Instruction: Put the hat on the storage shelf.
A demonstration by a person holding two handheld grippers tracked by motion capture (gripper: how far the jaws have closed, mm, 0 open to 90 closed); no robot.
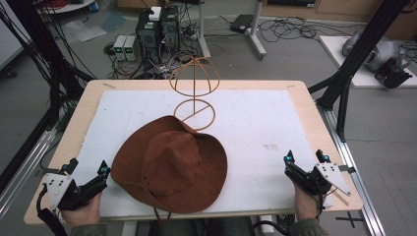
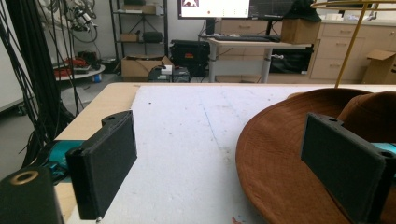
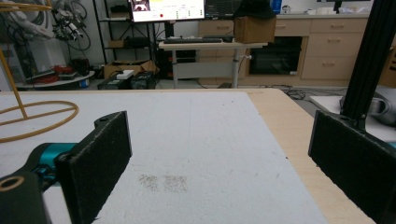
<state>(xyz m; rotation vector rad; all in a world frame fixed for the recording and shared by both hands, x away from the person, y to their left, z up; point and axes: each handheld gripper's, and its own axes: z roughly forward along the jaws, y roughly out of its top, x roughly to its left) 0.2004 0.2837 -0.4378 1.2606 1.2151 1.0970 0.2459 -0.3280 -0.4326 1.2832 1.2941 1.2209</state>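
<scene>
A brown wide-brimmed hat (image 1: 169, 164) lies crown up on the white mat, near the table's front edge. Behind it stands a yellow wire hat stand (image 1: 194, 88) with a ring base and a domed top. My left gripper (image 1: 87, 167) is open at the front left, just beside the hat's brim, with nothing between its jaws. In the left gripper view the hat (image 2: 289, 154) lies partly behind the right jaw. My right gripper (image 1: 305, 158) is open at the front right, well away from the hat. The stand's ring base (image 3: 37, 119) shows at the left of the right gripper view.
A white mat (image 1: 255, 128) covers most of the wooden table (image 1: 91, 96). Black frame posts (image 1: 354, 64) rise at the right and left of the table. Computers and cables (image 1: 157, 34) sit on the floor beyond the far edge. A faint grey smudge (image 3: 163, 182) marks the mat.
</scene>
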